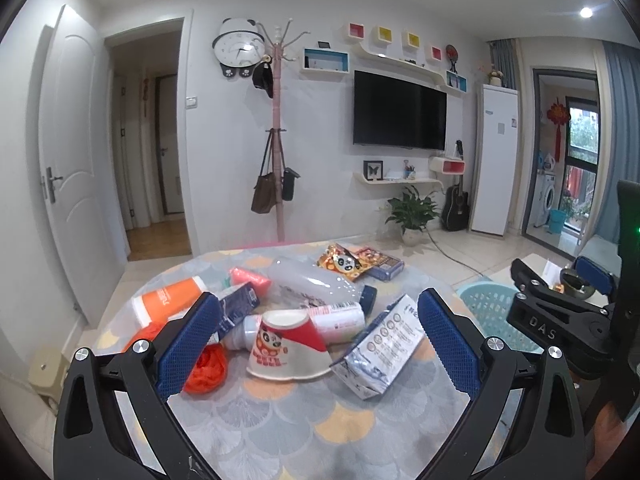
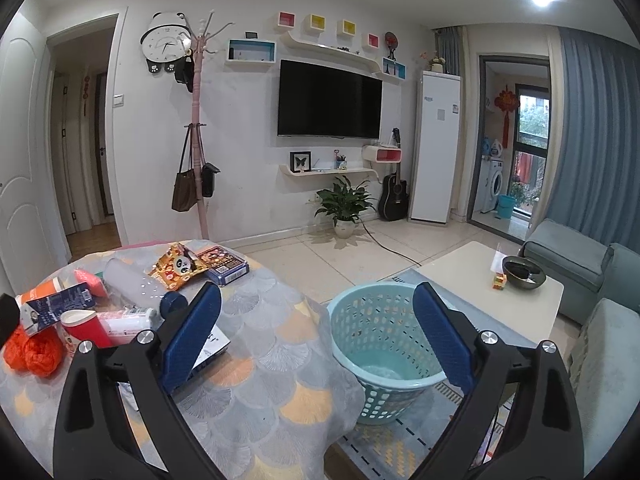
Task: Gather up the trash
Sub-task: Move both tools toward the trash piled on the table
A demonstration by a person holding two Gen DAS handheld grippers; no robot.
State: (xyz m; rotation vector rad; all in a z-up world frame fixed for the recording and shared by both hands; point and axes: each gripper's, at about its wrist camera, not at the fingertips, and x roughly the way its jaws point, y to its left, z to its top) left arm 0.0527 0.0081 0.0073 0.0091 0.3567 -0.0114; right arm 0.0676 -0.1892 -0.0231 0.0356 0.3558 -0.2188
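Observation:
Trash lies piled on a table with a scale-pattern cloth (image 1: 304,432): a red and white paper cup (image 1: 286,346) on its side, a silver foil packet (image 1: 382,350), a clear plastic bottle (image 1: 316,284), a dark carton (image 1: 236,310), an orange cup (image 1: 168,300), orange mesh (image 1: 206,370) and a panda snack bag (image 1: 344,266). My left gripper (image 1: 316,348) is open and empty, hovering just before the paper cup. My right gripper (image 2: 316,334) is open and empty, above the table's right edge beside the light blue basket (image 2: 384,344). The right gripper also shows in the left wrist view (image 1: 560,292).
A blue card box (image 2: 226,268) lies at the table's far side. A white coffee table (image 2: 500,292) with a dark bowl (image 2: 523,272) stands right of the basket, with a grey-blue sofa (image 2: 592,272) beyond. A coat rack (image 2: 198,152) and a potted plant (image 2: 345,208) stand by the wall.

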